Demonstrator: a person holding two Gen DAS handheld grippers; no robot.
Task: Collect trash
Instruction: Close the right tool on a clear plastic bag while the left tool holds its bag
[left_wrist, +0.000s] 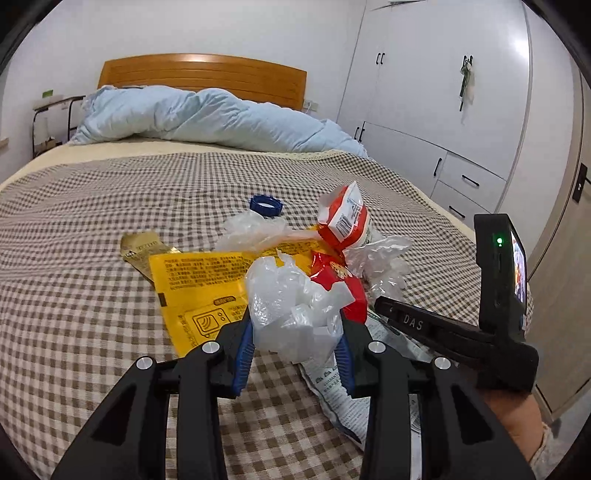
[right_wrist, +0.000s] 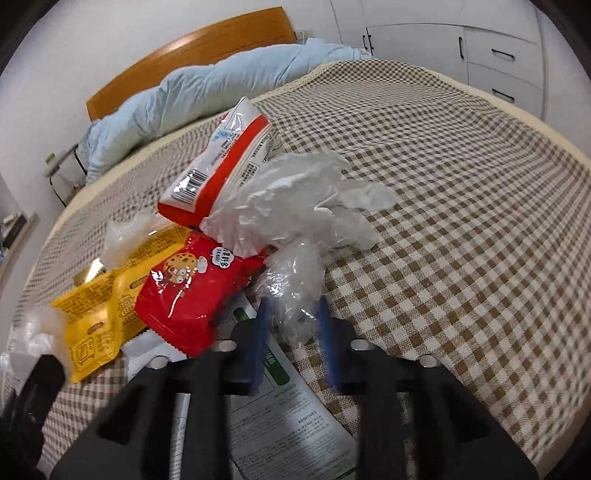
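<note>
Gripping a crumpled wad of clear plastic (left_wrist: 291, 314), the left tongs (left_wrist: 295, 345) have their blue pads (left_wrist: 242, 360) pressed in on both sides of it, low over the checked bedspread (left_wrist: 92, 258).

Right tongs (right_wrist: 291, 325): blue pads (right_wrist: 327, 343) either side of a second scrunch of clear film (right_wrist: 295, 288); jaws narrow, picture blurred there, cannot tell for sure whether the pads bite. In the left wrist view the right tongs (left_wrist: 384, 308) come in from the right, a hand (left_wrist: 513, 413) under the handle, small lit screen on top.

Trash heaped mid-bed, pieces touching or overlapping:
- yellow pouch (left_wrist: 199, 284) with a microwave symbol, flat, just beyond the left tongs
- gold wrapper (left_wrist: 142, 247), partly under the pouch's far corner
- red cookie packet (right_wrist: 184, 295) with a cartoon face, lying over the yellow pouch's edge
- red-and-white packet (right_wrist: 218, 177) with a barcode, propped up at the back
- clear plastic gloves or film (right_wrist: 306, 206), spread to the right of that packet
- white printed wrapper (right_wrist: 288, 417), flat under the right tongs
- blue bottle cap (left_wrist: 265, 205), apart, beyond the heap

Light blue duvet (left_wrist: 207, 114) bunched at the wooden headboard (left_wrist: 203, 74). White wardrobe (left_wrist: 443, 92) along the right wall.
</note>
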